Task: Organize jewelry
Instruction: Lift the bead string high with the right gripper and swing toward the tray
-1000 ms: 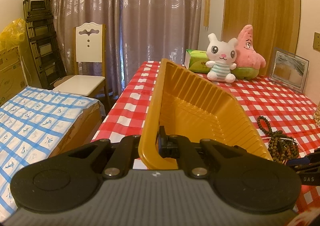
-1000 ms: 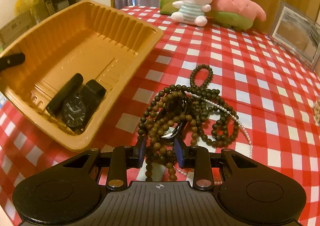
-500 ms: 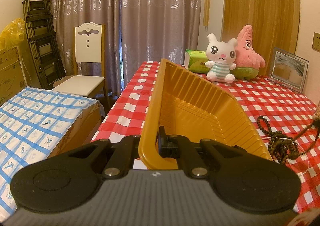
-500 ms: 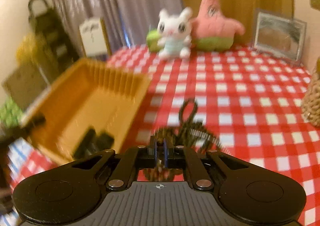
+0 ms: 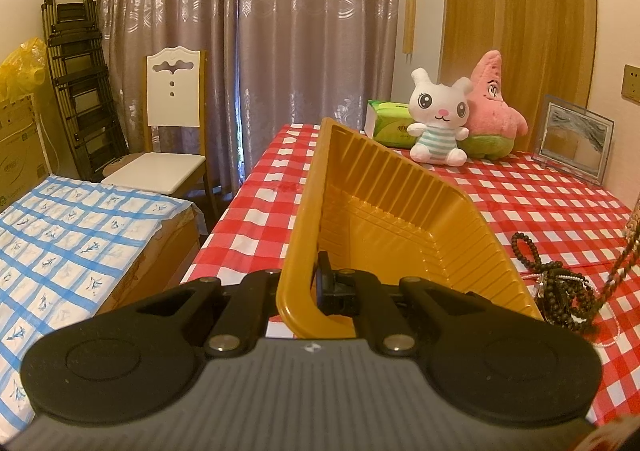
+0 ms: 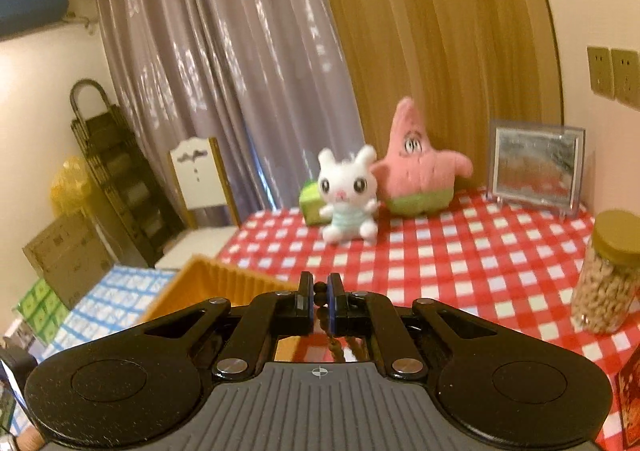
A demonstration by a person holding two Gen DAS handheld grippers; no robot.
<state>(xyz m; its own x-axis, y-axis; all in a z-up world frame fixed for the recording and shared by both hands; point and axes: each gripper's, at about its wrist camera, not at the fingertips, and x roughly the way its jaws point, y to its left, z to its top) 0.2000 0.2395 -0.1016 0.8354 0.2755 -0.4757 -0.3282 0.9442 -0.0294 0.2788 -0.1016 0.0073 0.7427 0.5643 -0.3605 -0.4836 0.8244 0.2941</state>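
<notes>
Red-and-white checked cloth is covering the whole bench (image 5: 540,203), with plush toys (image 5: 440,123) and a picture frame (image 5: 574,141) sitting along the far edge and a jar of nuts (image 6: 606,275) off to the right.

Next biggest is the yellow plastic tray (image 5: 392,211). The left tongs (image 5: 316,283) are pressing together on its near rim, one finger inside the wall and one outside, so it looks like they're steadying or tilting it. From this angle I can't see what's lying inside the tray.

Then there's the pile of dark wooden beads (image 5: 560,291), mixed with a thin pearly strand, lying on the cloth just beside the tray's right wall. One brown strand is stretching up from the pile toward the right edge of the left view.

The right tongs (image 6: 319,297) are pinching a bead strand (image 6: 320,291), with more beads dangling below the fingers. They're hanging above the bench, with the tray's corner down to the left.

Progress-wise I'm guessing this is early-to-middle: one strand is getting carried, probably toward the tray, but most of the bead tangle is waiting on the cloth and needs moving.
</notes>
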